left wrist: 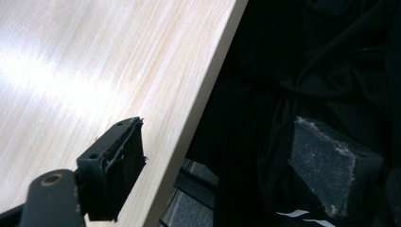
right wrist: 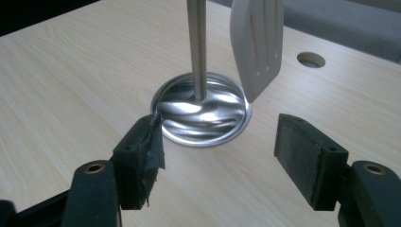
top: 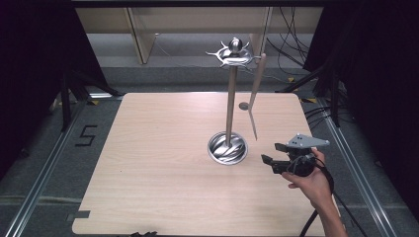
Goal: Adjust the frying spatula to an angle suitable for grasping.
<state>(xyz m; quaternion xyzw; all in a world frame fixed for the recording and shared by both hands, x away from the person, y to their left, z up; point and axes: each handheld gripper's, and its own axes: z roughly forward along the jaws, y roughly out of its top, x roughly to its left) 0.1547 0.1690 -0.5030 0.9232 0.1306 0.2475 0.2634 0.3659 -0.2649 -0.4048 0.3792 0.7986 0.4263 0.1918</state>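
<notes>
- The utensil stand [top: 231,98] rises near the middle of the counter [top: 148,163]; its round, ribbed steel base [top: 227,147] sits flat on the wood, which keeps the tall post upright under a hanging load.
- A pale slotted spatula [top: 256,94] hangs by its handle end from one hook of the spiked ring [top: 233,55] at the top of the post. Its blade points down and hangs free just above the counter, beside the base and apart from it, so gravity alone holds it plumb.
- The right hand-held gripper [top: 271,153] is low over the counter, to the right of the base and below the blade, aimed level at the stand. Its jaws are wide and empty, with the base and the blade tip [right wrist: 257,47] showing in the gap between the pads [right wrist: 302,156]; this looks like a stance taken near a thing that hangs by itself and needs no grip.
- The person's right hand [top: 309,180] wraps the gripper's body from behind, cable trailing off the near edge.
- The left hand-held gripper [left wrist: 222,165] waits at the counter's near edge [left wrist: 208,90], its jaws wide apart and empty, one pad over the wood and the other over dark cloth [left wrist: 331,56]. It seems parked there, out of the working area.
</notes>
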